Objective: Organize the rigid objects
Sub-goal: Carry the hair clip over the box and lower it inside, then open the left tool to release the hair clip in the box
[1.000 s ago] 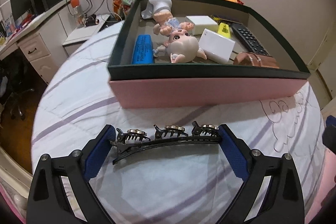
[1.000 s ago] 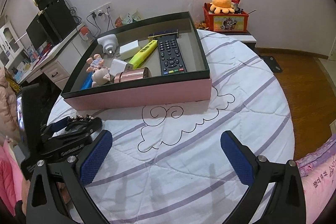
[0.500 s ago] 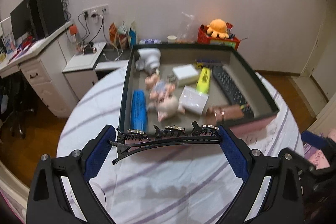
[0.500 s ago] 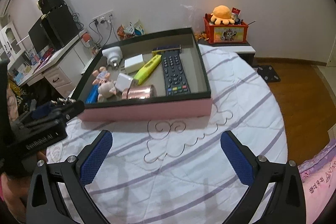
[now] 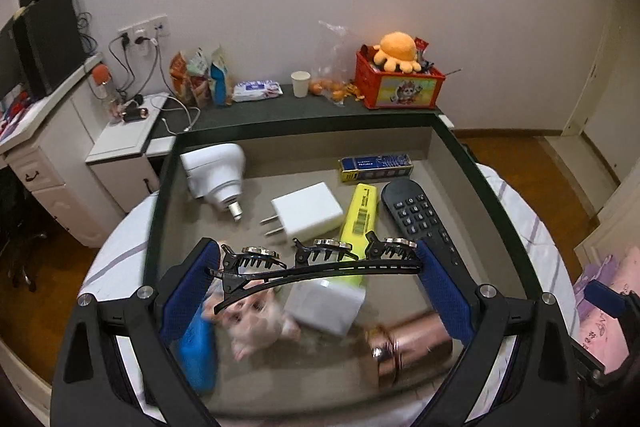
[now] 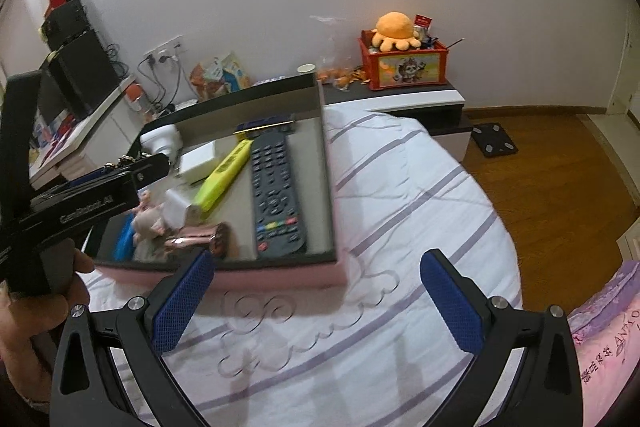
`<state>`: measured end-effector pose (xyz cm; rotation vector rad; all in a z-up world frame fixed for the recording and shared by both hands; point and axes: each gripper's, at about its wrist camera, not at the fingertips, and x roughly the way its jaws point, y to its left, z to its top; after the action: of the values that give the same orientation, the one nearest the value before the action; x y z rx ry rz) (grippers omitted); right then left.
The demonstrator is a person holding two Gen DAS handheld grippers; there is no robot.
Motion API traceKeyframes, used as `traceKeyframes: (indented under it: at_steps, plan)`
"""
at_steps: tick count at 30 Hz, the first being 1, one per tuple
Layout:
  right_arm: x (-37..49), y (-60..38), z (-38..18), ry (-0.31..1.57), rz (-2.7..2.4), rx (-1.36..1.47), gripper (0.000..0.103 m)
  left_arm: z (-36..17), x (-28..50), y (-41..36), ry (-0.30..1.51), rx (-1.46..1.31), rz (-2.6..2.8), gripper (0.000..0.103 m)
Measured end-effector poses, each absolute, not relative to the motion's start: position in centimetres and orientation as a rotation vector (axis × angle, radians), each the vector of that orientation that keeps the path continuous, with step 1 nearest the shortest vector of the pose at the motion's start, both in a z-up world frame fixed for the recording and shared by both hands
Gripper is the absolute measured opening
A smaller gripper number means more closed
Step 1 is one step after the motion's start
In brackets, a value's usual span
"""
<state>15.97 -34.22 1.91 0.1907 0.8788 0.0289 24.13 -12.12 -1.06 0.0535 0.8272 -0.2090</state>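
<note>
My left gripper (image 5: 316,281) is shut on a long black hair clip (image 5: 320,261) with metal studs, held crosswise between the blue pads above the inside of the dark-rimmed pink box (image 5: 496,211). In the box lie a remote (image 5: 420,215), a yellow highlighter (image 5: 358,223), a white charger (image 5: 306,211), a white bulb camera (image 5: 214,171), a blue-yellow pack (image 5: 376,163), a pig doll (image 5: 256,323), a blue item (image 5: 196,351) and a copper tube (image 5: 412,351). My right gripper (image 6: 316,303) is open and empty over the bedspread, in front of the box (image 6: 280,277). The left gripper (image 6: 80,203) shows at its left.
The box sits on a round bed with a white, purple-striped cover (image 6: 400,187). Behind it is a dark side table (image 5: 280,103) with a red toy crate (image 5: 400,87), a cup and snacks. A desk (image 5: 36,131) stands left, wooden floor (image 6: 560,167) right.
My left gripper has risen and moved forward with the hair clip, from in front of the box to above its inside. My right gripper moved slightly closer to the box, still open.
</note>
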Motion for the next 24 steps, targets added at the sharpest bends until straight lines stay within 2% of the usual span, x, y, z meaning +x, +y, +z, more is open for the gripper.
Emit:
traceKeyframes:
  at_steps: [14, 24]
  plan:
    - [18.0, -34.8, 0.0, 0.915, 0.04, 0.197, 0.103, -4.8, 27.0, -15.2, 0.983, 0.124, -0.267, 0.099]
    - [16.7, -34.4, 1.0, 0.899, 0.041, 0.195, 0.103, -3.3, 25.3, -14.3, 0.941, 0.119, -0.226, 0.101]
